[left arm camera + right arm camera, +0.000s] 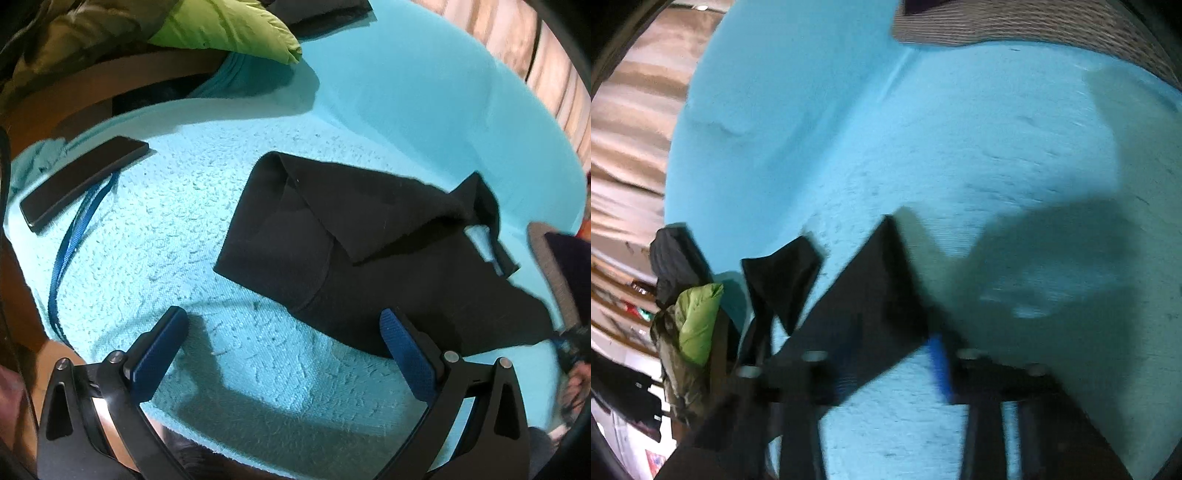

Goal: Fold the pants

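Black pants (pixel 354 243) lie partly folded on a turquoise fleece blanket (pixel 192 229), with one flap turned over the top. My left gripper (pixel 284 332) is open and empty just in front of the pants' near edge; its right pad (pixel 406 354) overlaps the cloth's hem. In the blurred right wrist view a black corner of the pants (pixel 871 295) lies over the left finger of my right gripper (pixel 882 365). The blue right pad (pixel 940 365) stands apart from it. The jaws look spread.
A black phone (pixel 81 181) and a blue strap (pixel 74 236) lie on the blanket at left. A lime-green jacket (pixel 229 26) sits at the back, also seen in the right wrist view (pixel 698 321). A grey ribbed cloth (pixel 1034 26) lies at the far right.
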